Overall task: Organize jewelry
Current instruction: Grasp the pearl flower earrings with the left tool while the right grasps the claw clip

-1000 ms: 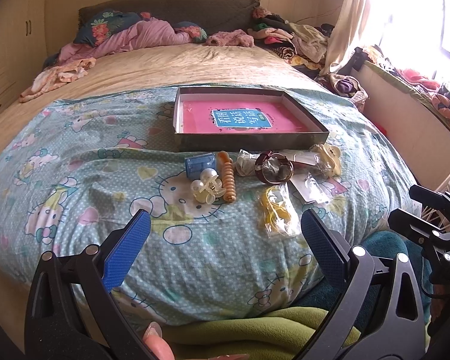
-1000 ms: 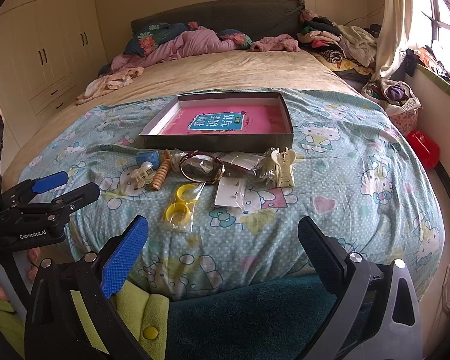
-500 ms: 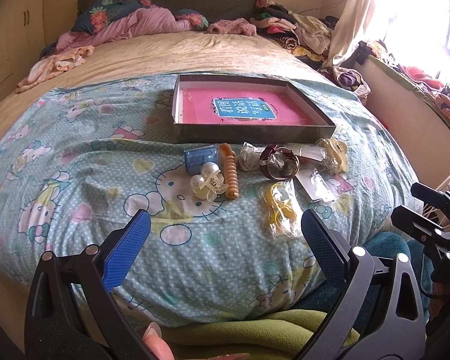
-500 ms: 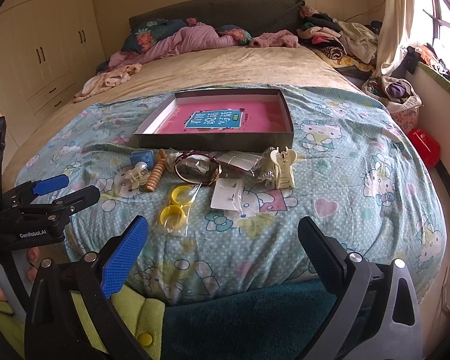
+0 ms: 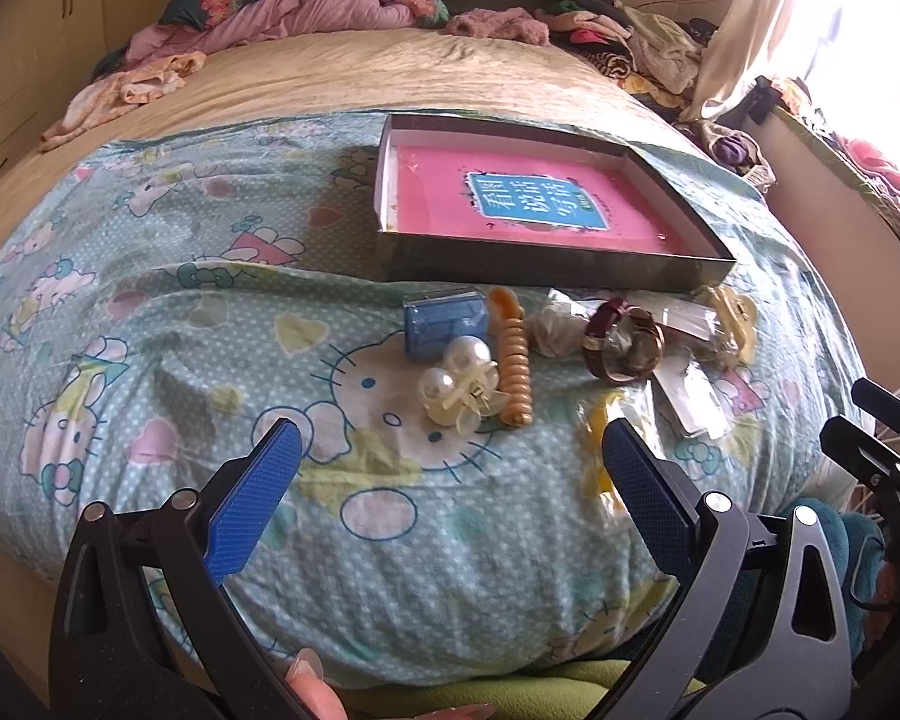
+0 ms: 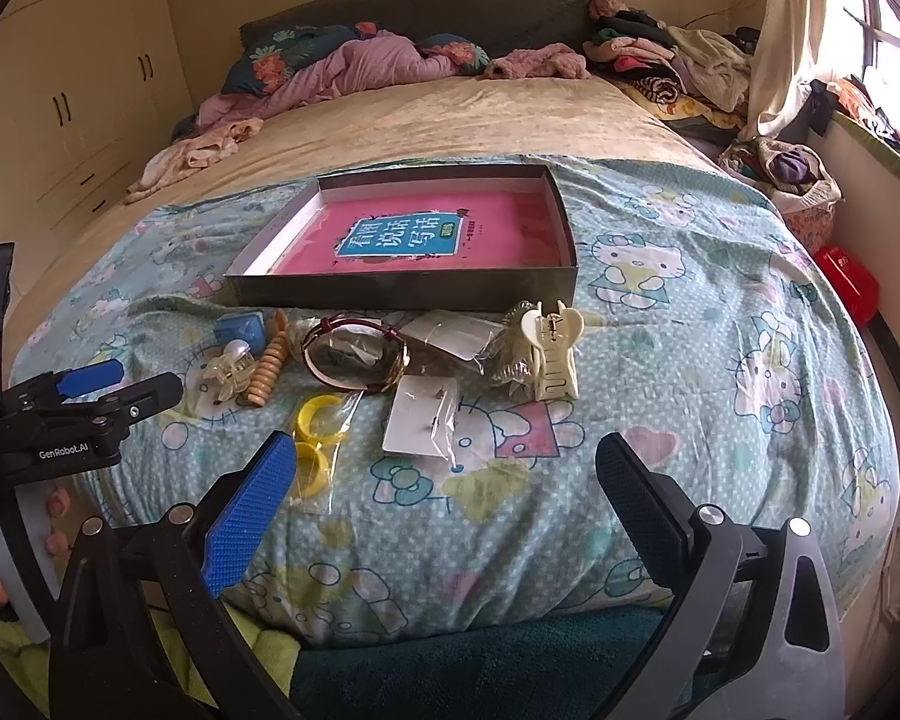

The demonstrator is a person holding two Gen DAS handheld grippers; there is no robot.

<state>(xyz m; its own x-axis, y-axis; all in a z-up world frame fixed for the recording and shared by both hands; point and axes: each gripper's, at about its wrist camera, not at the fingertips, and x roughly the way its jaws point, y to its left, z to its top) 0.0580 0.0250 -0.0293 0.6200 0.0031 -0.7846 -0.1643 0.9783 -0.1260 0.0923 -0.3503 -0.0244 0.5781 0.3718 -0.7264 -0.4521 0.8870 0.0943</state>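
Jewelry row on Hello Kitty quilt [image 6: 690, 324], just before shallow box [image 6: 402, 291] with pink book: pearl clip [image 5: 459, 387], orange spiral tie [image 5: 513, 369], watch [image 6: 357, 357], cream claw clip [image 6: 552, 354], bagged yellow rings [image 6: 318, 432]. Left gripper [image 5: 450, 468] and right gripper [image 6: 447, 477] over near quilt edge, jaws spread wide, empty. Pillows, clothes at headboard.

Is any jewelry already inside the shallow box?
No. The box holds only a pink book; the jewelry lies on the blanket.

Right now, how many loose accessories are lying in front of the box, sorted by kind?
Hair clips: 2, pearl clip, cream claw clip
Bangles: 3, beaded, dark red, yellow pair bagged
Blue case: 1
Earring card: 1
Total: 7
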